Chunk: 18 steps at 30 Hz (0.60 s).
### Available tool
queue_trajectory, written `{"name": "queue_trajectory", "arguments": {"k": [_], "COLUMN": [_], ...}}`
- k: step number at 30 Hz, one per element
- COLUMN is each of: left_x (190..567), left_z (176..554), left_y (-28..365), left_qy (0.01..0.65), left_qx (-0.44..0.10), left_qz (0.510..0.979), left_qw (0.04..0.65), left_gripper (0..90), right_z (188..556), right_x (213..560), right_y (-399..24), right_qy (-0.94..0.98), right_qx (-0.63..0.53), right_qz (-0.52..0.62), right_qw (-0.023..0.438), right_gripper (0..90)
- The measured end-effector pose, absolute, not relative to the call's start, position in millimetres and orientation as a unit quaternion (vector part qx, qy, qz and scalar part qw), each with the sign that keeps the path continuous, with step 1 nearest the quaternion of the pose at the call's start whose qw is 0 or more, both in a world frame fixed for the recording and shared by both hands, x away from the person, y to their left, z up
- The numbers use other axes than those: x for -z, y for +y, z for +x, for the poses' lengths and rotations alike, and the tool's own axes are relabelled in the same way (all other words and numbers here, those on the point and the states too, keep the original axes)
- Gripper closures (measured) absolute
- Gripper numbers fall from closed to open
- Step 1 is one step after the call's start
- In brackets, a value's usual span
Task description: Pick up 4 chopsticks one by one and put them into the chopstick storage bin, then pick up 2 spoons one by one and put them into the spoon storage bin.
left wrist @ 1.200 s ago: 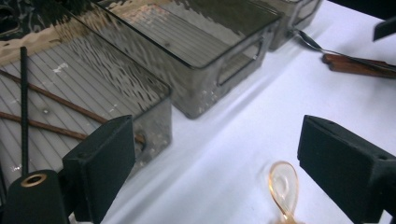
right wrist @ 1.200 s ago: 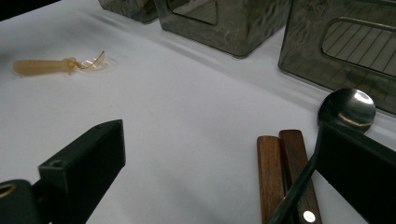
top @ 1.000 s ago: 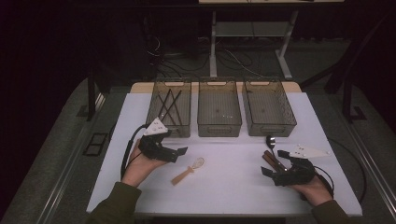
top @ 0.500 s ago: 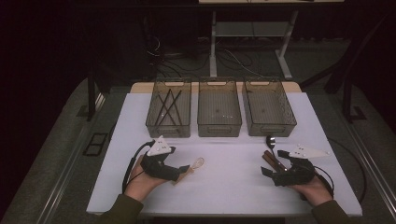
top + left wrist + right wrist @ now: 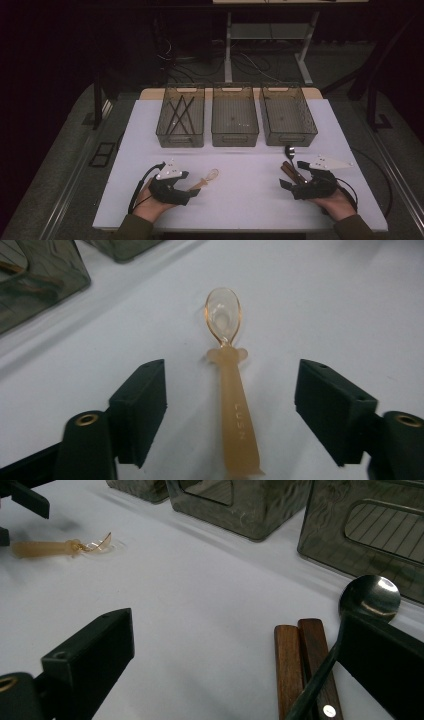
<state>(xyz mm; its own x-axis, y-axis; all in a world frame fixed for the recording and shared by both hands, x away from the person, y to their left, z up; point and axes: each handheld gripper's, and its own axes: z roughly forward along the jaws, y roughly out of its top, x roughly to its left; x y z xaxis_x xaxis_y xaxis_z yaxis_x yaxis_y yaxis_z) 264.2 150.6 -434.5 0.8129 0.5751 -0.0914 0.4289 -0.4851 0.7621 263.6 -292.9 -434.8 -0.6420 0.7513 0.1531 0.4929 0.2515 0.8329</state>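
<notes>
The left hand-held gripper, jaws just closing yet released, straddles without contact the handle of the translucent orange plastic spoon lying flat on the white bench, while the right hand-held gripper rests unclenched beside two brown wooden handles and a dark metal spoon.

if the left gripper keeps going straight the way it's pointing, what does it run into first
The translucent orange spoon. The left gripper has its jaws either side of the handle, closing in but not yet touching, bowl pointing ahead. Beyond the bowl is bare white table.
</notes>
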Motion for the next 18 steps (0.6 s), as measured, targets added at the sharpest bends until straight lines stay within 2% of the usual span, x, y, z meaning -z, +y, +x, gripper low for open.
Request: {"name": "queue_trajectory", "arguments": {"k": [11,18], "left_x": [443.1,444.7], "left_z": [265.8,265.6], "left_y": [150.2,147.4], "left_qy": [0.278,0.273], "left_qx": [-0.068,-0.071], "left_qz": [0.882,0.891], "left_qw": [0.375,0.356], "left_gripper": [53.9,65.3], "right_z": [264.7,263.7], "right_x": [434.9,434.3], "right_y": [-292.8,-292.6], "right_qy": [0.779,0.779], "right_qx": [-0.463,-0.463], "right_qz": [0.399,0.398], "right_qw": [0.141,0.14], "right_gripper": [2.5,2.5]}}
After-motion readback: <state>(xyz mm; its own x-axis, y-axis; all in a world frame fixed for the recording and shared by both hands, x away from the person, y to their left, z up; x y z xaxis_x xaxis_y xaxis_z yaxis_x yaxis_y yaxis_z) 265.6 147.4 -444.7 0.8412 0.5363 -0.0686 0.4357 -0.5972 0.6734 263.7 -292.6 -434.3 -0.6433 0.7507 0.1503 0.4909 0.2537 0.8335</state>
